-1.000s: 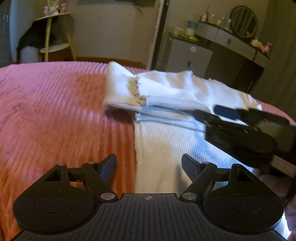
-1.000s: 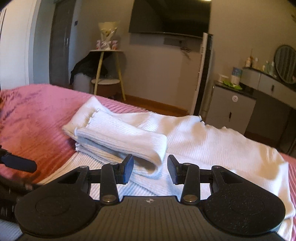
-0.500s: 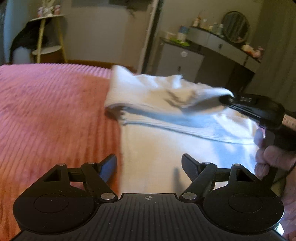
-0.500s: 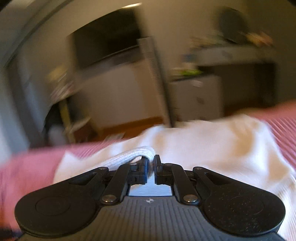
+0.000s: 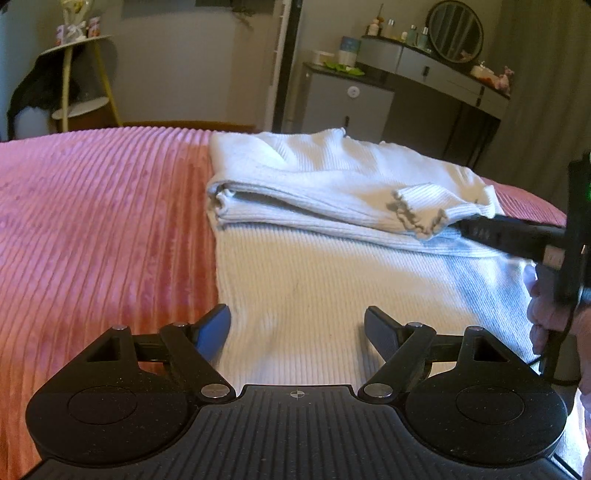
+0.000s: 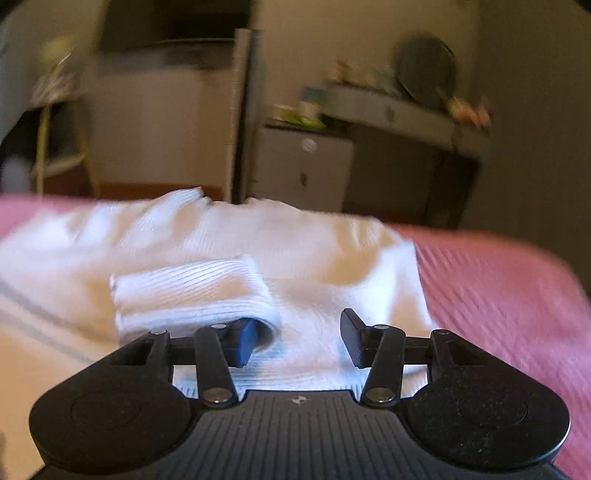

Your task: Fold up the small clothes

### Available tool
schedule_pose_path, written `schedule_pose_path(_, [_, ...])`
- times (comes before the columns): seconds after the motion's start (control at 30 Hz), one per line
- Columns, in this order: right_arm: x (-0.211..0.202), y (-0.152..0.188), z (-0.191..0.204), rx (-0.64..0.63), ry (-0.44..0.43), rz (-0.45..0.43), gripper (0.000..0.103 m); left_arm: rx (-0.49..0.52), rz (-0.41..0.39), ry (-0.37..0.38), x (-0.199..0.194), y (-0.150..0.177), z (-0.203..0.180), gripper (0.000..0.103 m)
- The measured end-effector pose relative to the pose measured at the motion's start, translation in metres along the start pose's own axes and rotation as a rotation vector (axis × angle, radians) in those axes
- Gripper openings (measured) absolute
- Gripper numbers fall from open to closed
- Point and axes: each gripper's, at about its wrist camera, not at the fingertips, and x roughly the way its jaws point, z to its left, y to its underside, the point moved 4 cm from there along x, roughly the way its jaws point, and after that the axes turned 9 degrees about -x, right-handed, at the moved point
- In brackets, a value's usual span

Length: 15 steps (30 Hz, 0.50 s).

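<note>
Sleeve cuff (image 6: 192,295): released beside the right gripper (image 6: 297,341), jaws opening, nothing between. Left gripper (image 5: 297,326): wide, empty. Cuff is to be laid flat.

Bedroom interior, dim warm light. Bed covered with pink ribbed bedspread (image 5: 103,229). Plain pale wall (image 5: 192,62) behind. Round side table (image 5: 79,74) with yellow legs at far left, dark cloth hanging beside it. Grey cabinet (image 5: 347,105) at centre. Grey dressing table (image 5: 436,70) with round mirror (image 5: 455,31) and bottles. Wooden floor strip visible.
</note>
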Motion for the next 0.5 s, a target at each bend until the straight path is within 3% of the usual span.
schedule_pose_path(0.07, [-0.003, -0.002, 0.013, -0.117, -0.011, -0.036, 0.044, -0.009, 0.002, 0.006, 0.0, 0.0, 0.001, 0.085])
schedule_pose_path(0.17, [-0.006, -0.006, 0.03, -0.251, -0.02, -0.062, 0.03, -0.013, 0.004, 0.01, 0.0, 0.0, 0.001, 0.086])
schedule_pose_path(0.37, [-0.008, -0.016, 0.052, -0.407, 0.049, -0.121, 0.029, -0.018, 0.004, 0.015, 0.0, 0.001, 0.0, 0.086])
schedule_pose_path(0.5, [-0.007, -0.018, 0.076, -0.556, 0.037, -0.172, 0.03, -0.015, 0.006, 0.014, 0.001, 0.002, -0.001, 0.088])
